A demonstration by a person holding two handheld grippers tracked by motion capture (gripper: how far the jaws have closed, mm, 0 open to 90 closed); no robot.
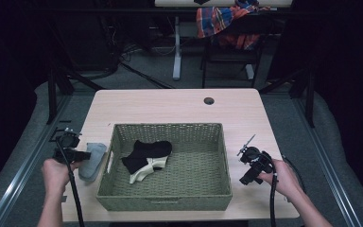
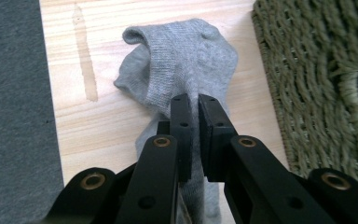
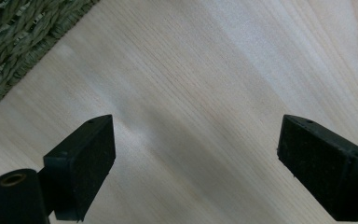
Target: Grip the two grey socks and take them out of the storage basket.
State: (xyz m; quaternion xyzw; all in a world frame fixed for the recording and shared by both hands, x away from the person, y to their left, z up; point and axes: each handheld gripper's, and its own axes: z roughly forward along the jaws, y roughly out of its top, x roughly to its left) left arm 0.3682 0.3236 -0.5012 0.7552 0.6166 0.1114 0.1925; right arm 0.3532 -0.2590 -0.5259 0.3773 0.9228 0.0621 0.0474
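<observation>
Left gripper (image 2: 193, 100): we see jaws clamped on grey sock (image 2: 182, 60), left of basket (image 1: 165, 198)
Right gripper (image 3: 196, 154): jaws wide apart, nothing held

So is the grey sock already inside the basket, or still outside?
Outside. The grey sock lies on the table left of the woven basket, pinched by the left gripper.

The high view is dim and a little soft, with black surroundings and only the table (image 1: 179, 106) lit from above. Both gripper views are brighter and sharper. A pale glare patch and soft shadows lie on the wood in the right gripper view.
</observation>
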